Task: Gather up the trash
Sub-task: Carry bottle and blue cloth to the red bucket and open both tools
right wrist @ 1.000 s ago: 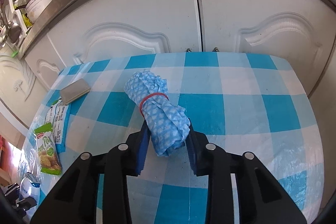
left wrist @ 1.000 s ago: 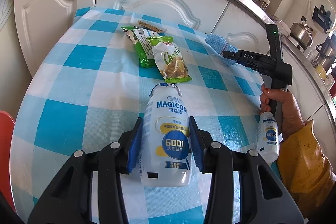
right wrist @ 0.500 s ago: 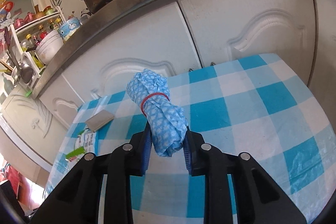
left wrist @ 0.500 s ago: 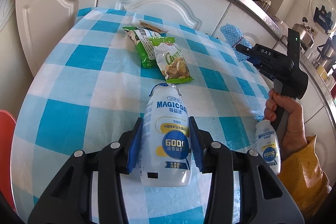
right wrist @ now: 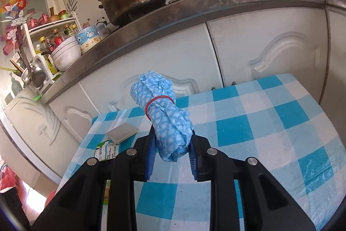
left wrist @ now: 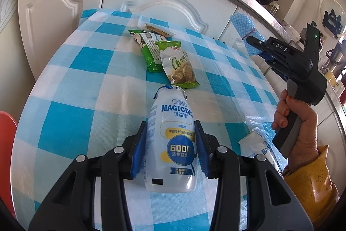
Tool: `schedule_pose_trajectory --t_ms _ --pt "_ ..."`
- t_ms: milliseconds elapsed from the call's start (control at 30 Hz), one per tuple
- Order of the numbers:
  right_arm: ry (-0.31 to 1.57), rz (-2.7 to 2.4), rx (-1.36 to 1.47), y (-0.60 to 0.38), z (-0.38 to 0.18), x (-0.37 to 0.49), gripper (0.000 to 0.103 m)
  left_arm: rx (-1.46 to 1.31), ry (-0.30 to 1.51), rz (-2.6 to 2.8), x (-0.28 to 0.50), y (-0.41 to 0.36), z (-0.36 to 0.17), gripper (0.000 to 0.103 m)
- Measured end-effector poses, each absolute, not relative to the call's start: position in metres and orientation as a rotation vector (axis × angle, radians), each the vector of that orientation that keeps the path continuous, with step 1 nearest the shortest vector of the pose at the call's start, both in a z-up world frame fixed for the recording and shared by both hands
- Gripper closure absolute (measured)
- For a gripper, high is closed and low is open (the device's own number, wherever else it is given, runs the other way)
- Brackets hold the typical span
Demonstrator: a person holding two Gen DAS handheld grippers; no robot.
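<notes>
Up close, the left hand-held gripper point(left wrist: 170, 145) clamps a smooth white plastic drink bottle point(left wrist: 172, 144) between its blue ribbed pads, the bottle lying on the table point(left wrist: 71, 88) under its glossy blue-and-white checked cloth. A second such bottle point(left wrist: 262, 149) lies at the near right. Two crinkly green snack bags point(left wrist: 170, 63) overlap farther off, a flat wrapped biscuit packet point(left wrist: 159, 30) beyond them. The right hand-held gripper point(right wrist: 172, 151), raised above the table in a bare hand point(left wrist: 299, 122), grips one soft blue patterned cloth roll point(right wrist: 167, 120) bound by a red rubber band point(right wrist: 156, 103).
</notes>
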State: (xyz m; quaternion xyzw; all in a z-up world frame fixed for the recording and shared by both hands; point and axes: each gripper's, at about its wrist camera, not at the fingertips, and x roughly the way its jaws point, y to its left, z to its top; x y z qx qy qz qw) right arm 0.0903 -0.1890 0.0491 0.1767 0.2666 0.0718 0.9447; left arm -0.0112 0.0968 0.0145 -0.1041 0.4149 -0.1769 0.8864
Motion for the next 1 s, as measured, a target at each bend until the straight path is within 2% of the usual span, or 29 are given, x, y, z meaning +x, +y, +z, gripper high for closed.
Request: schedule_pose_trajectory --t_ms 633,1000 --pt "0.639 0.139 0.234 -0.182 0.025 -0.004 0.075 -0.256 0.809 -0.34 -0.019 0.107 0.021 0.06" --pt "0.648 0.149 0.177 -0.169 0.032 -0.043 0.075 -0.308 0.776 -0.351 -0.031 0.121 0.032 0.06"
